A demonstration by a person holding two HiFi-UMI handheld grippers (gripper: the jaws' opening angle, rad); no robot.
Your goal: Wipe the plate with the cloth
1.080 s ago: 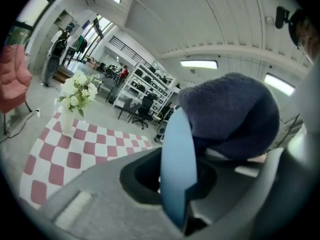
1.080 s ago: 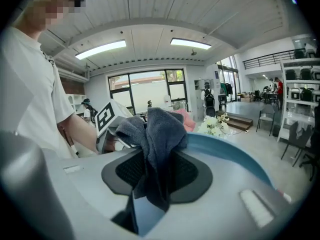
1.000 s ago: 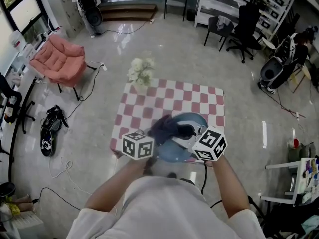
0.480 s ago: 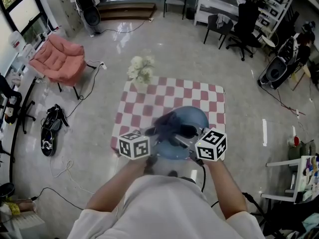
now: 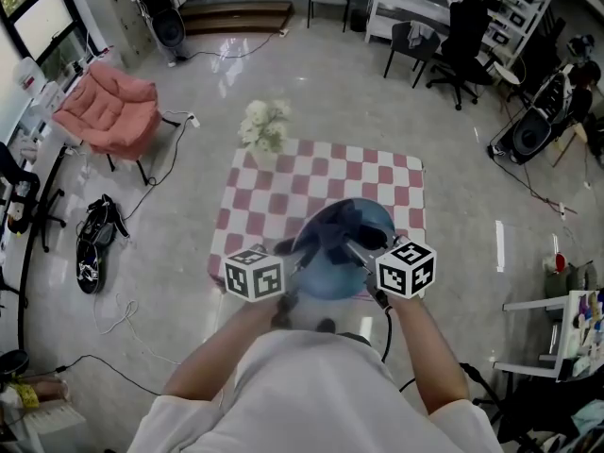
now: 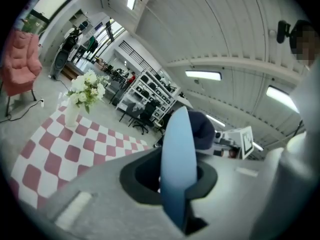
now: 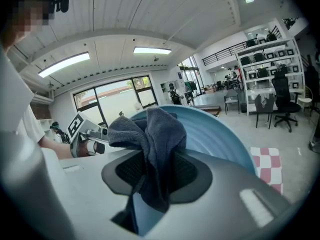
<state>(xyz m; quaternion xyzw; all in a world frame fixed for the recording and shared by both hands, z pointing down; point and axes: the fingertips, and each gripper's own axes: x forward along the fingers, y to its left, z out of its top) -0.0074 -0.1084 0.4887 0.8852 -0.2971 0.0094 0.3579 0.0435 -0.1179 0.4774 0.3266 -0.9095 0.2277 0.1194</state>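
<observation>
Up over the checkered surface (image 5: 274, 201), the left gripper (image 5: 294, 264) pinches the rim of the blue plate (image 5: 326, 274), and the right gripper (image 5: 357, 253) pinches the dark cloth (image 5: 338, 226) against its face. 1 vase (image 5: 267, 161) of white flowers (image 5: 262, 128) stands at the surface's far-left corner, with a pink chair (image 5: 109, 111) on the floor further left.

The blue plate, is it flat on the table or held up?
Held up: the left tool clamps the plate by its rim; the right tool holds the cloth against its face.

Cloth (image 5: 342, 223) on plate (image 5: 321, 274), plate above mat (image 5: 311, 182), flowers (image 5: 264, 125) at far-left corner
</observation>
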